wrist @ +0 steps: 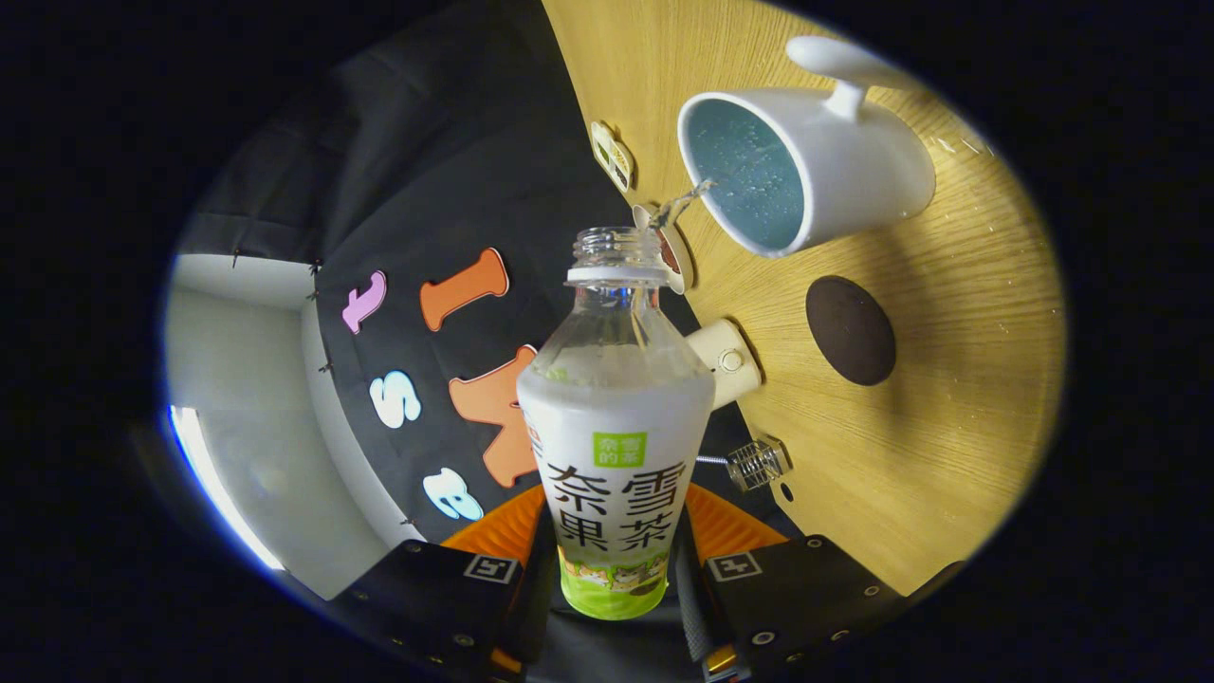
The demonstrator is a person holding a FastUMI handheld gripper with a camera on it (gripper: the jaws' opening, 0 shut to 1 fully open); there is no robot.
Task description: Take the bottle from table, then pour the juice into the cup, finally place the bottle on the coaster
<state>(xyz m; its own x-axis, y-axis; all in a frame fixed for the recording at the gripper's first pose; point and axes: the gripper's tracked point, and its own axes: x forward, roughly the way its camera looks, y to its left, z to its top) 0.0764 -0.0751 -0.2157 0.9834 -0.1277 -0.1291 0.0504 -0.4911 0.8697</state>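
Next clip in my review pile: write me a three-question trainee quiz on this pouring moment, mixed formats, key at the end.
1. True or false: the gripper has both fingers pressed on the bottle.
2. Multiple choice: the liquid leaving the bottle's open mouth heads toward A) the round dark coaster, B) the white cup, C) the bare wooden table.
3. Fill in: the coaster lies on the table beside the cup, and nothing rests ____ it.

Key: 1 true; 2 B; 3 on
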